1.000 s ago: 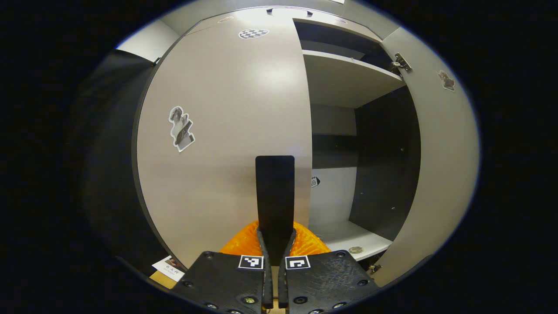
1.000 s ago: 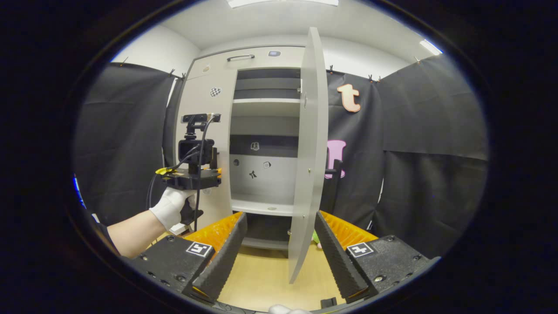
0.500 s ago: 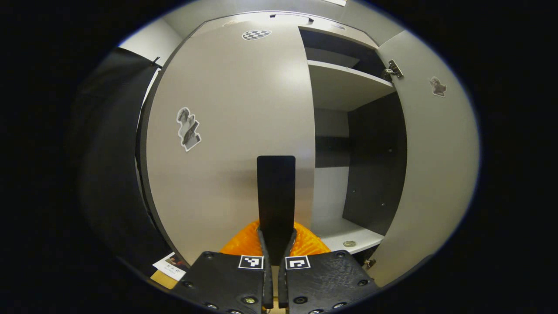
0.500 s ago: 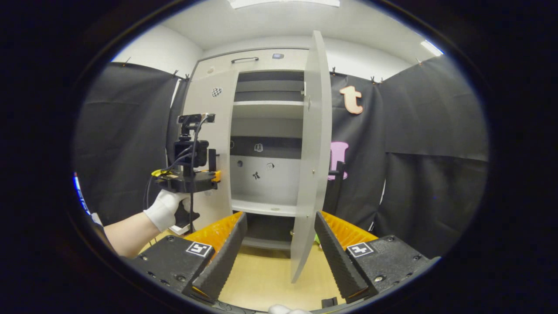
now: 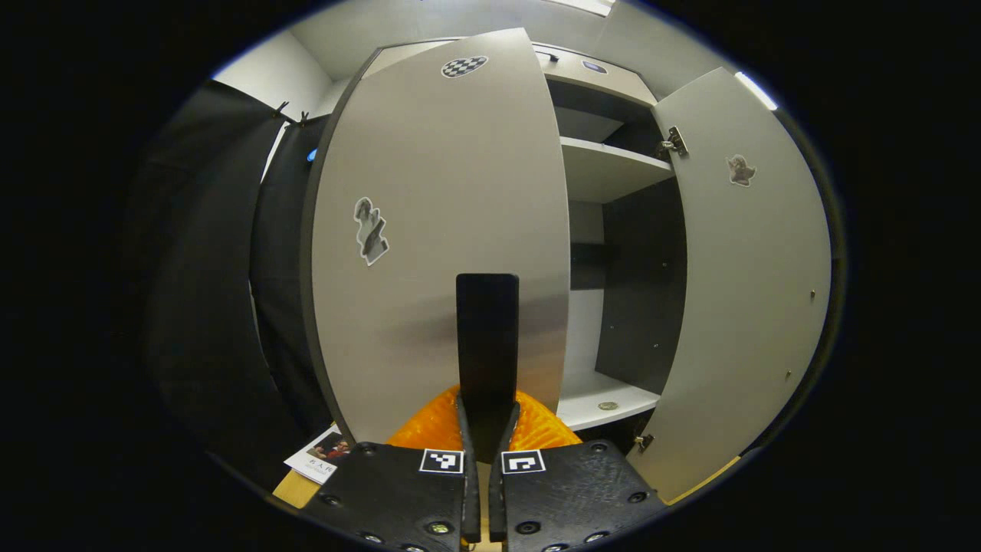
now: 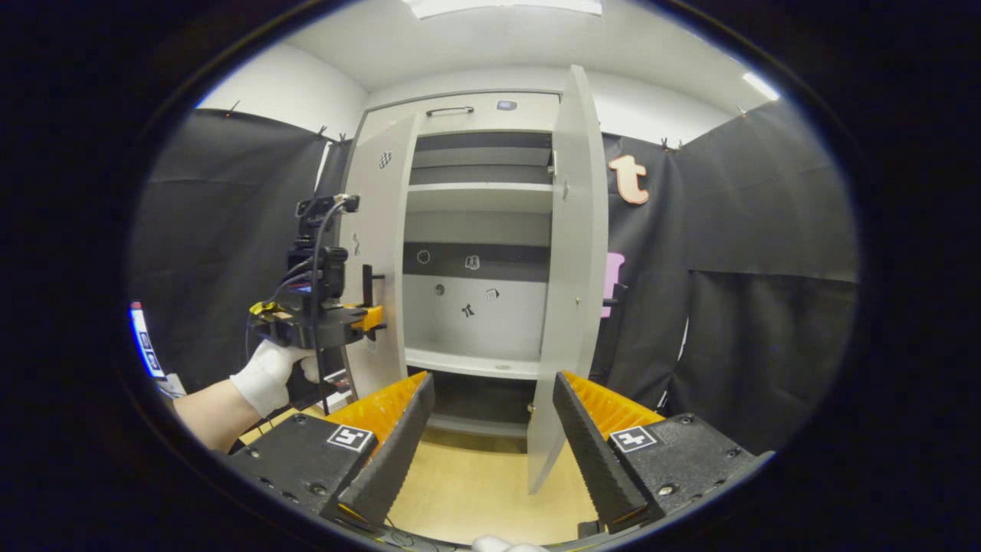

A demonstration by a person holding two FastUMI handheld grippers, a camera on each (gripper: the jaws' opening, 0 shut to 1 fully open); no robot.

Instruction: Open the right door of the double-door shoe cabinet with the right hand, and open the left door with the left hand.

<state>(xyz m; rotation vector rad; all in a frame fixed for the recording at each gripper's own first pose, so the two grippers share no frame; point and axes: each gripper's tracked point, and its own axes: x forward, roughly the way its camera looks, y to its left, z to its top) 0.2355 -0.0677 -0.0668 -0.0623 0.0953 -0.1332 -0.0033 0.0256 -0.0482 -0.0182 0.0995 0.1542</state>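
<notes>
Two pale grey flat cabinet doors, left & right, both ajar. Left gripper fingers together, probably on the left door's edge; right gripper fingers apart.

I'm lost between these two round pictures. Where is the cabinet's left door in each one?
Left gripper view: the left door takes up the centre-left, close up, with the left gripper against it.
Right gripper view: it stands left of centre, seen nearly edge-on, beside the gloved hand.
Shared landmark: the checkered sticker near the door's top.
</notes>
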